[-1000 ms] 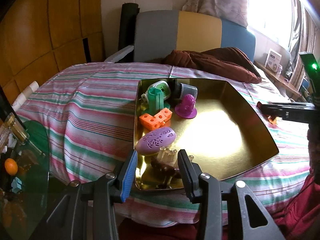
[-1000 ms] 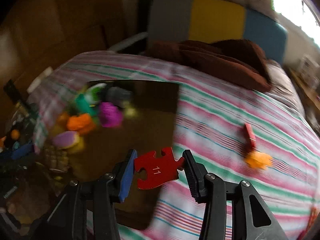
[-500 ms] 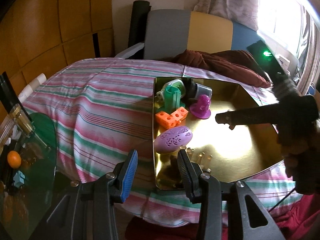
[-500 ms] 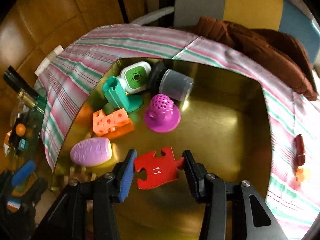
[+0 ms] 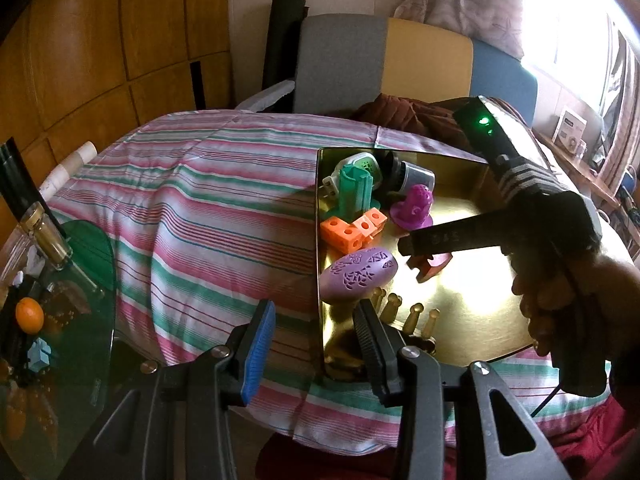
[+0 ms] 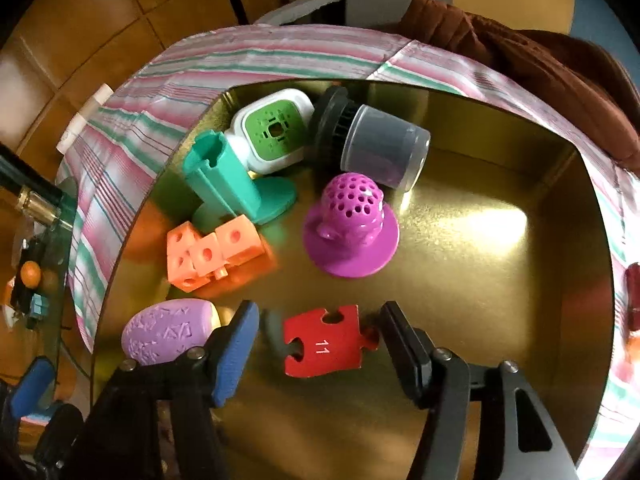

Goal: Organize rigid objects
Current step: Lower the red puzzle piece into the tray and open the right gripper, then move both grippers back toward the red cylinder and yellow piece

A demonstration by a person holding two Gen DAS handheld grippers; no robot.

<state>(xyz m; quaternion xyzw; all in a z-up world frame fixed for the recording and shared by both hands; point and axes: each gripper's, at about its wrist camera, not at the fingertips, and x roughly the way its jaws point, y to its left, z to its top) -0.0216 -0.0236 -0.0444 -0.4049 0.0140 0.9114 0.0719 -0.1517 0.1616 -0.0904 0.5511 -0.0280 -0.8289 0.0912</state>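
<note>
A gold metal tray lies on the striped bed. A red puzzle piece marked 11 lies in the tray between the spread fingers of my right gripper, which is open. The piece also shows in the left wrist view under the right gripper. The tray holds a magenta perforated toy, orange cubes, a teal stand, a white and green device, a grey cup and a lilac oval. My left gripper is open and empty at the tray's near left corner.
A brown blanket lies beyond the tray. A red clip lies on the striped bedsheet to the right. A glass side table with an orange and bottles stands at the left. Small wooden pegs stand in the tray's near corner.
My right gripper moved over the tray, lowered and opened, letting go of the red puzzle piece, which now rests in the tray. My left gripper drifted slightly left.
</note>
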